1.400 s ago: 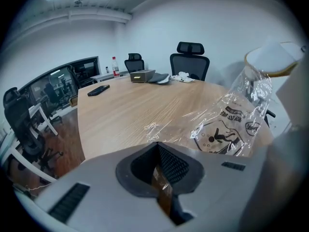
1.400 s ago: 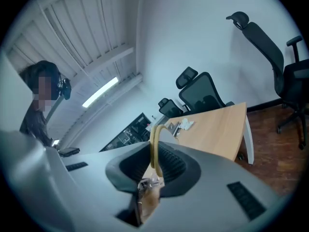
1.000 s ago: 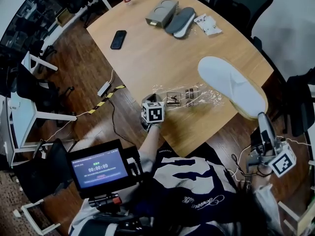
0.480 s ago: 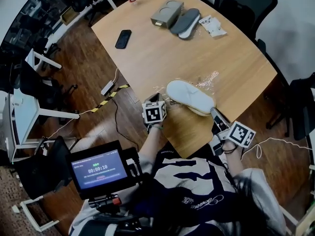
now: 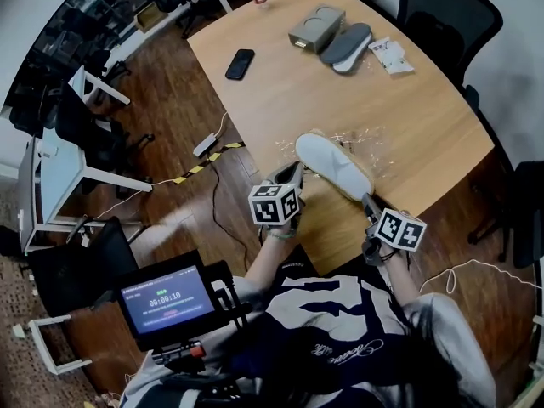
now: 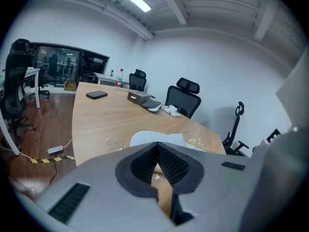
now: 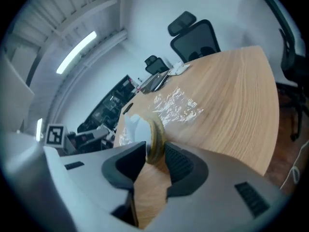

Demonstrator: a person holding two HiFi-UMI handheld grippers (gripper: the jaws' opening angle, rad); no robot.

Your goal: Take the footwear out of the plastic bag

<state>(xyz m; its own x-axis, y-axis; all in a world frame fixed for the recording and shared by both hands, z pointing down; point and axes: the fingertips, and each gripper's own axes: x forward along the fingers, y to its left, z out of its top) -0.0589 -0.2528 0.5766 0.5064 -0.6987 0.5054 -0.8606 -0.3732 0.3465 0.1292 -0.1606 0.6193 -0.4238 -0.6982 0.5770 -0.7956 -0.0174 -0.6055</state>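
Observation:
A white slipper with a tan sole rim lies on the wooden table, across the crumpled clear plastic bag. My left gripper is at the slipper's left end, jaws shut with the bag's near edge at their tips. In the left gripper view the slipper shows just past the closed tips. My right gripper is at the slipper's near right end. Its jaws are opening, with the slipper's rim standing loose between the pads. The bag glints beyond.
At the table's far end lie a black phone, a grey box, a dark insole and a small packet. Office chairs ring the table. A power strip lies on the floor.
The slipper came down from high at the right onto the bag in front of the left gripper. The right gripper followed it leftward to the table edge. The left gripper stayed at the bag.

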